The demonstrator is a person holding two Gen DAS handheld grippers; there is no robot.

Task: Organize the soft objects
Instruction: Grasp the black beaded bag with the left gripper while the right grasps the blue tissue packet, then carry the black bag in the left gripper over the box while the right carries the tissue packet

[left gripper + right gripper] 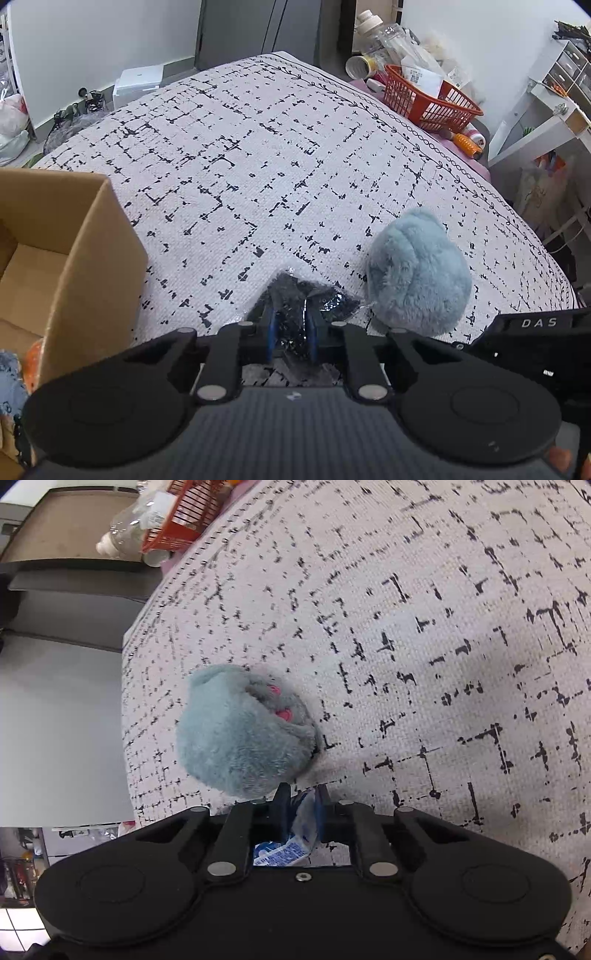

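On the patterned white bedspread (258, 147) lies a clear plastic bag of dark fabric (328, 299), and my left gripper (291, 328) is shut on it, blue pads pinching the bag. A fluffy pale blue plush toy (417, 277) rests just right of it. In the right wrist view the same plush toy (243, 734) shows pink marks on its face. My right gripper (303, 812) is shut on a small white and blue packet (295, 845) right below the toy. Part of the right gripper's black body (535, 332) shows at the left wrist view's right edge.
An open cardboard box (85, 266) stands at the left on the bed, with something orange and blue-grey beside it at the lower left. A red plastic basket (428, 99) with bottles sits at the far right corner. White shelves (554, 88) stand beyond the bed's right edge.
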